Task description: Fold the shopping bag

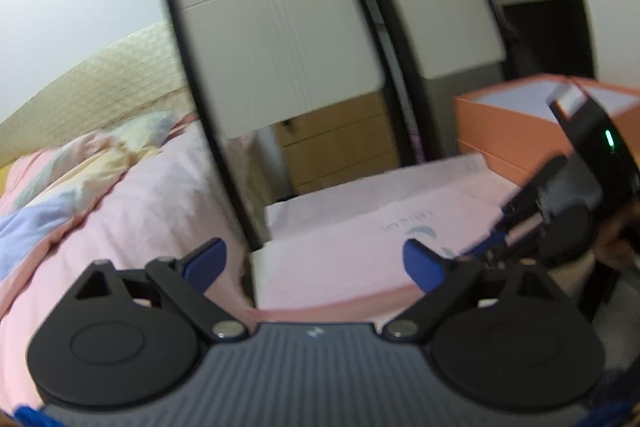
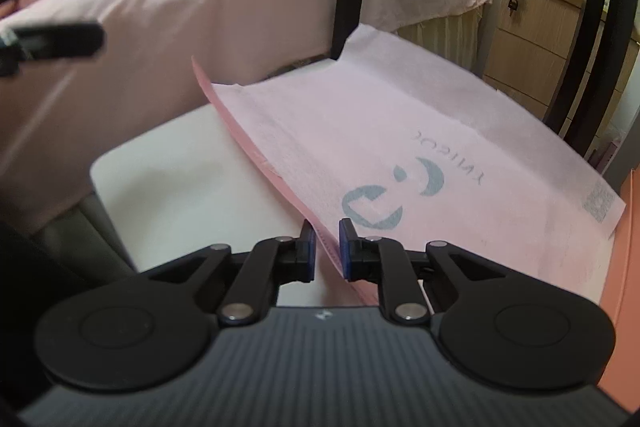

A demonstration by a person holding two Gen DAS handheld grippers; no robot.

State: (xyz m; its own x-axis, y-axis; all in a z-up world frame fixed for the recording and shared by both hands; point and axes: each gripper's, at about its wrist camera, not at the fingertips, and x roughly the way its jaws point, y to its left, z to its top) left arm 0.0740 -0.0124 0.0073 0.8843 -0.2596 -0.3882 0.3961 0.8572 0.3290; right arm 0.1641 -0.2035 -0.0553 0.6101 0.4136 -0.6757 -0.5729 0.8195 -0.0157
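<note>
The pink shopping bag (image 2: 400,147) lies flat on the white table (image 2: 180,167). The right tongs (image 2: 327,247) pinch its near edge, nearly closed. The left tongs (image 1: 316,259) hover wide open, empty, above its left end.

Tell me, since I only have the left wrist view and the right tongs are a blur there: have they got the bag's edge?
Observer: The right tongs straddle the near edge of the pink bag, one pad on each side. A thin gap shows, so I cannot confirm a pinch.
Operator: Is that edge flat on the table?
Observer: No. By the tongs it stands up off the white table, while the printed panel lies flat.
Operator: Where are my left tongs relative to the bag?
Observer: The left tongs are open and hang off to the bag's left, in front of the pink bed, touching nothing.
</note>
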